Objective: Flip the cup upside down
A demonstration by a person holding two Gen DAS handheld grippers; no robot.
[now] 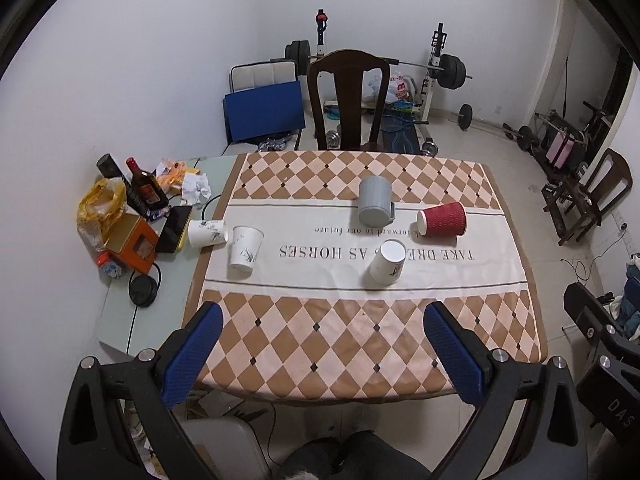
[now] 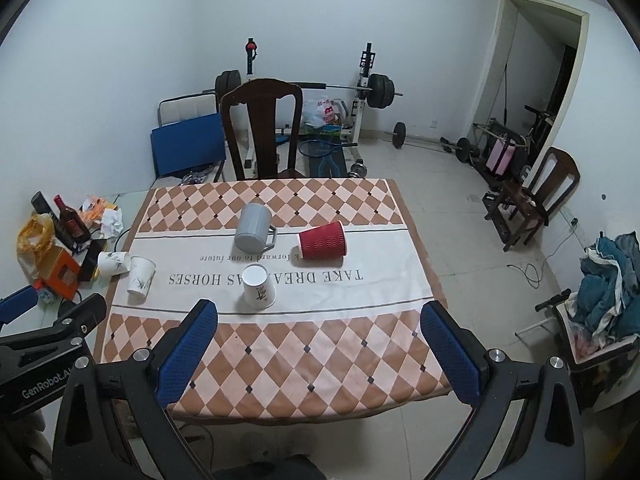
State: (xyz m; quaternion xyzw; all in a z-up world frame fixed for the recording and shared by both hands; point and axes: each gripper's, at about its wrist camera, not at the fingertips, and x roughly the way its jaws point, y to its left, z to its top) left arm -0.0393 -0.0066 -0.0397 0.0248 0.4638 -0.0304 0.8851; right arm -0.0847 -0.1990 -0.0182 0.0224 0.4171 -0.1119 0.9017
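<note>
On the checkered tablecloth [image 1: 320, 344] stand several cups. A white paper cup [image 1: 387, 263] [image 2: 259, 286] stands upside down in the middle. A grey mug [image 1: 374, 206] [image 2: 253, 229] stands upside down behind it. A red ribbed cup [image 1: 442, 219] [image 2: 323, 241] lies on its side. A white cup [image 1: 246, 248] [image 2: 141, 275] stands upright at the left, and another white cup [image 1: 207, 233] [image 2: 114, 262] lies on its side beside it. My left gripper [image 1: 322, 326] and right gripper [image 2: 320, 322] are open and empty, above the table's near edge.
A dark wooden chair [image 1: 348, 100] stands at the table's far side. Left of the cloth lie a bottle [image 1: 144, 190], an orange box [image 1: 130, 246], bags and crumpled paper. Gym weights [image 1: 450, 70] stand by the far wall. The other gripper's body [image 2: 44, 344] shows at the left.
</note>
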